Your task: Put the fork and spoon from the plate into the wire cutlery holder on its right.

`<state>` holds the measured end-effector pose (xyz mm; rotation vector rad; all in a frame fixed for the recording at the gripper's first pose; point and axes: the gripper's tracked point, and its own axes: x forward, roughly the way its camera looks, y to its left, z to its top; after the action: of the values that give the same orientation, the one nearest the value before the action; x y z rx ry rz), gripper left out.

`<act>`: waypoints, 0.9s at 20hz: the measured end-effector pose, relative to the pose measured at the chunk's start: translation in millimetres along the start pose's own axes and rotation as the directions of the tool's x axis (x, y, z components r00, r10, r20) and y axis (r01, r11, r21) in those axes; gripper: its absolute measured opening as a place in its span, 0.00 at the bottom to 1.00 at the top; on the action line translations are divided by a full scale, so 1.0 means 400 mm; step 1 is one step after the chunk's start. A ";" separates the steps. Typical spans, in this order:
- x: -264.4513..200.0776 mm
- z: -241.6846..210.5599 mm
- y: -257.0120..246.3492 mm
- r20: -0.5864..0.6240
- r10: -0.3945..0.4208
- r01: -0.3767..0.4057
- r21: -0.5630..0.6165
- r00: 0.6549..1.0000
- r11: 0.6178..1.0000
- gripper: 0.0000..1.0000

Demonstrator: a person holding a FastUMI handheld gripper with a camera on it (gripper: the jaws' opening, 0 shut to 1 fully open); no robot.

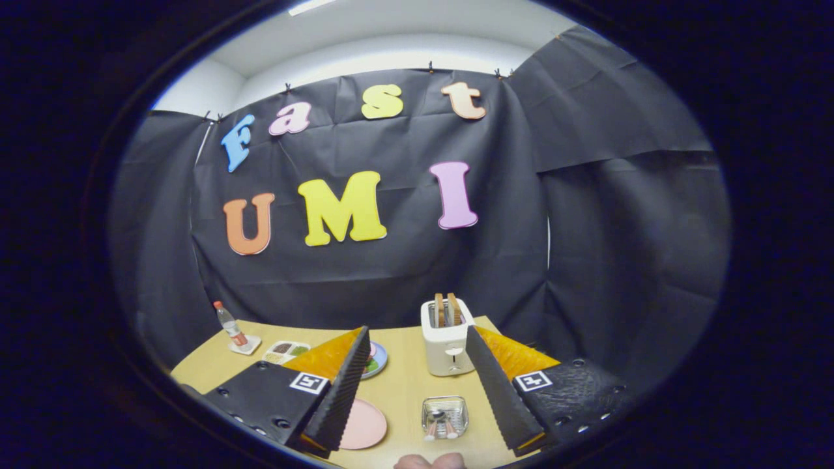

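The hand-held gripper point(417, 384) hovers high over the surface point(404, 391), fingers apart and empty. The pink plate point(363, 425) looks bare; fork and spoon seem already inside the wire cutlery holder point(445, 417) near the front edge. Judged finished, only withdrawal remains.

My fingers point(479, 371) are two long wedges that taper toward the tips, and each inner face is ribbed with fine crosswise ridges from base to tip. They stand wide apart, closed on nothing. Each one sits on a flat black mounting block point(267, 398) with a slightly rough, pebbled surface and several small round screws point(282, 423) set along its edges. On each block, close to the finger's base, there is a small square white tag point(308, 382) printed with a blocky black pattern. Below them, a bit of my hand point(430, 461) peeks in, bare, with no sleeve visible.
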<state>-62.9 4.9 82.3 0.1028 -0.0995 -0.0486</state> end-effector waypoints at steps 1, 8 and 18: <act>-0.006 0.002 0.000 0.008 0.003 -0.003 -0.013 1.000 1.000 0.89; -0.005 -0.004 -0.027 0.011 -0.013 0.013 -0.018 1.000 1.000 0.90; -0.012 0.010 0.008 0.029 0.047 -0.046 -0.029 0.998 0.999 0.91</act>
<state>-67.9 7.9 86.0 0.0715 -0.1310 -0.0049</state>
